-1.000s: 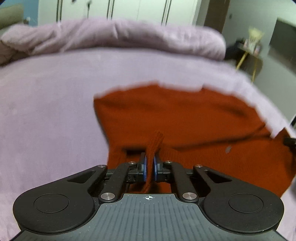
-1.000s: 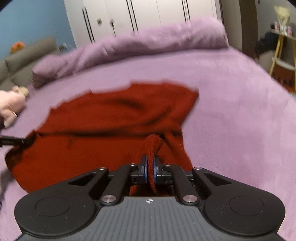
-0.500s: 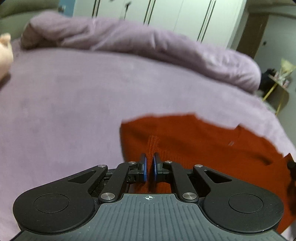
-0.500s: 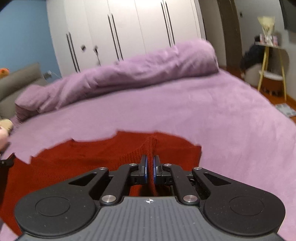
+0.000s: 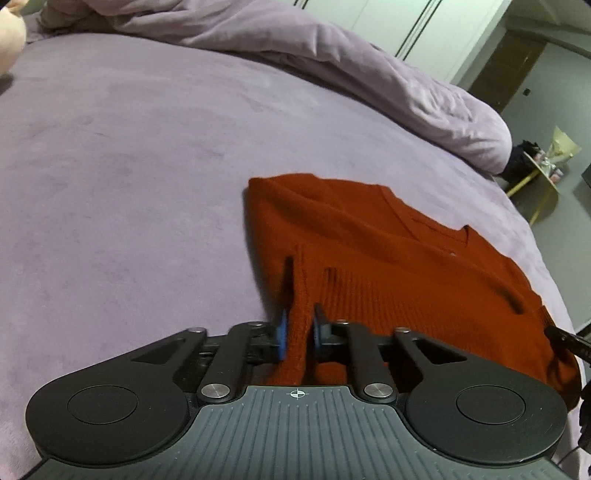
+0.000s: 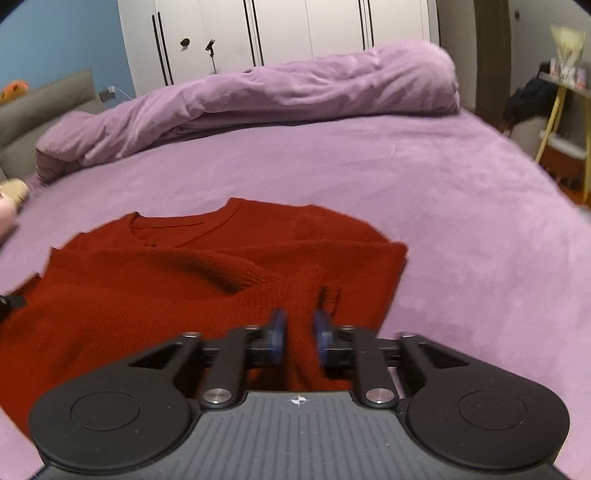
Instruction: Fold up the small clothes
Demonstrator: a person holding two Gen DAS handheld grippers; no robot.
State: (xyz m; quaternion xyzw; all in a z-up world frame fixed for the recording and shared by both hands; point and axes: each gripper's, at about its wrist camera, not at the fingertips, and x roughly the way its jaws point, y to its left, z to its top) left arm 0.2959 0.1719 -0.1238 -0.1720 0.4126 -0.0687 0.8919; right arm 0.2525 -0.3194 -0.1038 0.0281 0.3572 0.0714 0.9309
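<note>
Bed surface: mauve sheet [image 5: 129, 184], short nap, matte, lying smooth.

Item: red sweater [image 5: 388, 258], knit, spread on the sheet and just beyond both sets of tongs. Its neckline is on the far side. The near edge has vertical ribbing and is lifted off the sheet at two points. A loose fold runs diagonally across the body.

Left gripper [image 5: 298, 332]: tilted obliquely down at the bed, working at the sweater's left near corner. Its jaws are closing on a raised ridge of ribbed knit. The ridge fills the gap between the blue pads [image 5: 281, 336], so it is gripped.

Right gripper [image 6: 299, 332]: similar downward tilt, at the sweater's right near corner. A hump of knit sits between its jaws, which stand narrow. The pads are motion-blurred, so contact is hard to read; I take it as clamped on the knit.

Both tools are black with linked finger arms and a ribbed grey body at the bottom of each view. A dark tip at the right edge of the left view touches the sweater's far corner and is probably the other tool.

Surroundings: lilac duvet [image 6: 295, 92], rolled in a long crumpled bolster along the far side of the bed. White wardrobe doors [image 6: 295, 29] with dark vertical handles stand behind it. A blue wall is at left. A yellow-legged side table [image 6: 554, 122] stands at right, well apart from the work.
</note>
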